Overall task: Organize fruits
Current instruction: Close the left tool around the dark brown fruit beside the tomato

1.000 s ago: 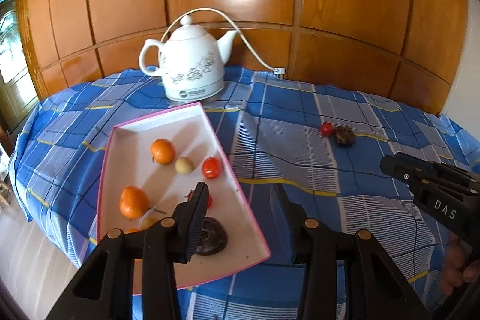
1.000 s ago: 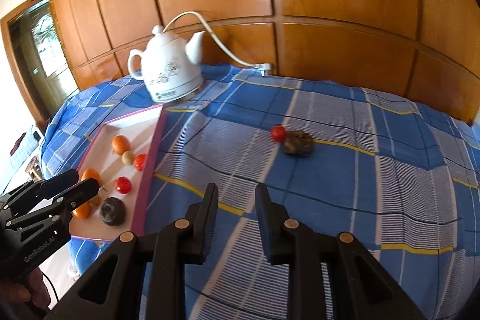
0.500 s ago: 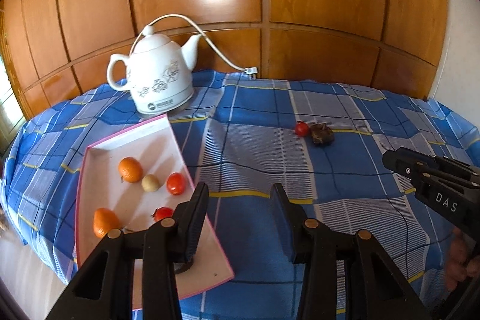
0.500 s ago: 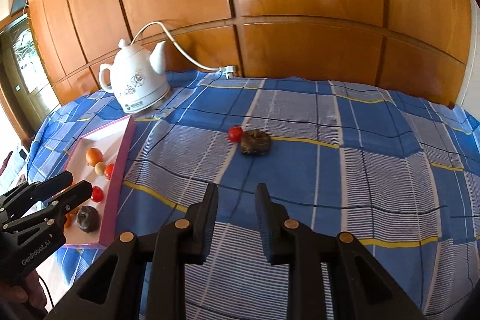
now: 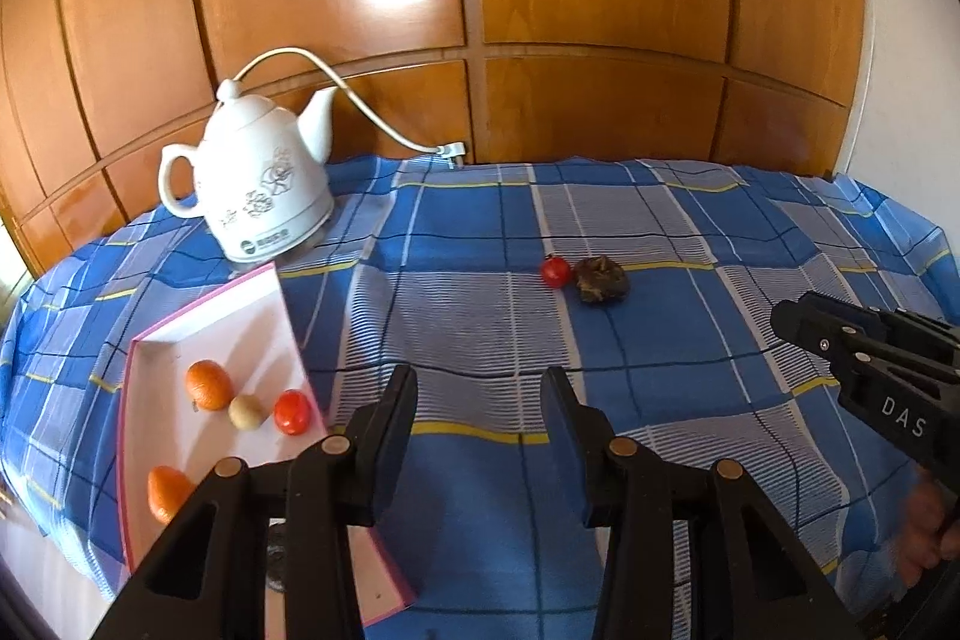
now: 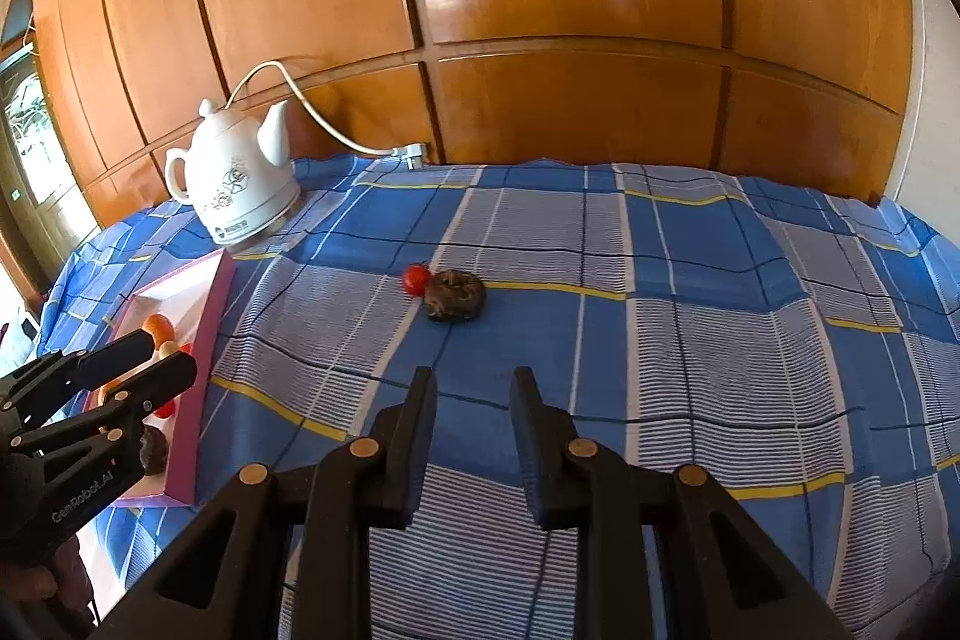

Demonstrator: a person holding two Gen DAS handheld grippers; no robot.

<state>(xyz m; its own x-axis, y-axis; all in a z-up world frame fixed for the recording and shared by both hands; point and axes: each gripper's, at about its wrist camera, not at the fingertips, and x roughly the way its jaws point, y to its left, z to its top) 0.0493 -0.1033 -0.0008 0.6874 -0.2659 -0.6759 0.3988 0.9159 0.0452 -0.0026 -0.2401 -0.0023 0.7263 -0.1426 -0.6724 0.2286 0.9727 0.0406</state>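
A white tray with a pink rim (image 5: 240, 304) (image 6: 207, 316) lies at the table's left and holds oranges (image 5: 208, 385), a pale round fruit (image 5: 246, 411), a red tomato (image 5: 292, 411) and a dark fruit (image 6: 153, 451). A small red tomato (image 5: 555, 272) (image 6: 414, 278) and a dark brown wrinkled fruit (image 5: 601, 280) (image 6: 454, 295) lie touching on the blue checked cloth mid-table. My left gripper (image 5: 480, 394) is open and empty, above the cloth beside the tray's right edge. My right gripper (image 6: 471, 400) is open and empty, short of the two loose fruits.
A white ceramic kettle (image 5: 261, 184) (image 6: 237, 181) with a white cord stands at the back left, behind the tray. A wooden panelled wall (image 5: 540, 10) backs the table. The cloth drops off at the left and front edges.
Both grippers swung right and drew closer to the two loose fruits. The left gripper moved off the tray to over the cloth. Both stayed open.
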